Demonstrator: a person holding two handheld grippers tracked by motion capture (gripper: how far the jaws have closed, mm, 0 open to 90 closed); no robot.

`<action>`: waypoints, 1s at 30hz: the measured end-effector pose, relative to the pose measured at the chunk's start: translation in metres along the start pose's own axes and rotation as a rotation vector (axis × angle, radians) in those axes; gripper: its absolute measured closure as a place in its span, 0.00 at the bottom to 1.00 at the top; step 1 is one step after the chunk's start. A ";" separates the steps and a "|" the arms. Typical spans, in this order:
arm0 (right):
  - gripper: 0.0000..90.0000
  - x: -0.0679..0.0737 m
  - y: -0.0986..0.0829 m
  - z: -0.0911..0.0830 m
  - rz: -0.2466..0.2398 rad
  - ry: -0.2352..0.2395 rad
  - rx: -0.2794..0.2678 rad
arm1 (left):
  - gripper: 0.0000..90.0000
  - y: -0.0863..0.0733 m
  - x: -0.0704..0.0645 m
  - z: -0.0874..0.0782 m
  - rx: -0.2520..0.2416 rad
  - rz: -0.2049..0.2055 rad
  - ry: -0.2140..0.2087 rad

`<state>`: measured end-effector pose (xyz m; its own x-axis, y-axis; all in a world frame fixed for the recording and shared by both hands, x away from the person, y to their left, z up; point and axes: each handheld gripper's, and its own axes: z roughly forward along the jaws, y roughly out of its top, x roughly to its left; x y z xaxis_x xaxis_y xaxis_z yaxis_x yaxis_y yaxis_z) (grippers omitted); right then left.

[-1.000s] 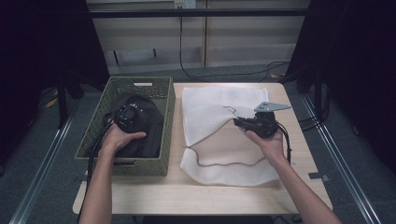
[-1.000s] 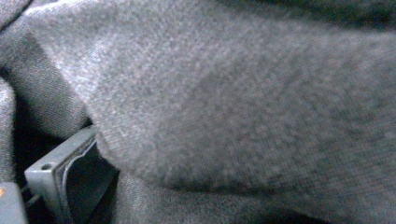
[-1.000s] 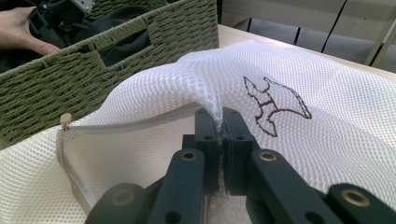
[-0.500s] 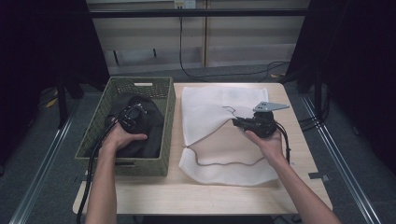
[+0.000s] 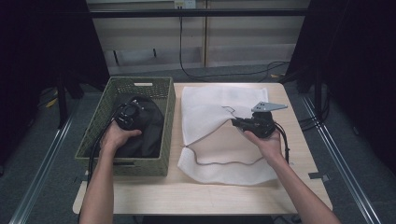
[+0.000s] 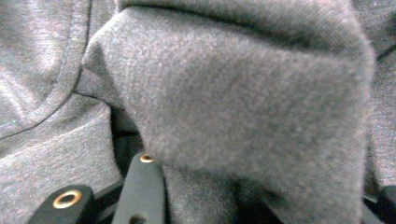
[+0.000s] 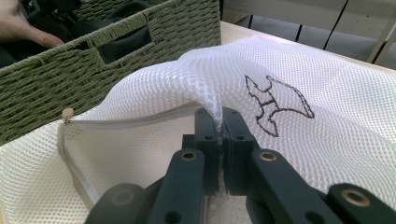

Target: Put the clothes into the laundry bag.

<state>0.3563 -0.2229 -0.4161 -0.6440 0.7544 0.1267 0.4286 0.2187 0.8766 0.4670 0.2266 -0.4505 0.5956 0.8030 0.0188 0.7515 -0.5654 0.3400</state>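
Right gripper view: right gripper jaws pinched tight on a raised fold of the white mesh bag, which lies on the table beside the green basket. Left gripper sits down in the basket, buried in dark grey clothing; cloth hides its jaw tips, grip cannot be told.
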 end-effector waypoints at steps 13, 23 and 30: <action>0.97 -0.002 0.001 -0.003 0.008 -0.012 -0.016 | 0.74 -0.003 0.007 -0.040 -0.236 -0.045 0.006; 0.97 -0.002 0.002 -0.005 0.012 -0.015 -0.026 | 0.74 -0.009 0.008 -0.079 -0.473 -0.100 -0.004; 0.97 -0.002 0.002 -0.006 0.010 -0.012 -0.024 | 0.75 -0.013 0.008 -0.103 -0.606 -0.099 0.003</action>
<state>0.3549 -0.2277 -0.4123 -0.6322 0.7638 0.1303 0.4194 0.1959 0.8864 0.4330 0.2601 -0.3575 0.5298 0.8473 -0.0378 0.5079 -0.2813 0.8142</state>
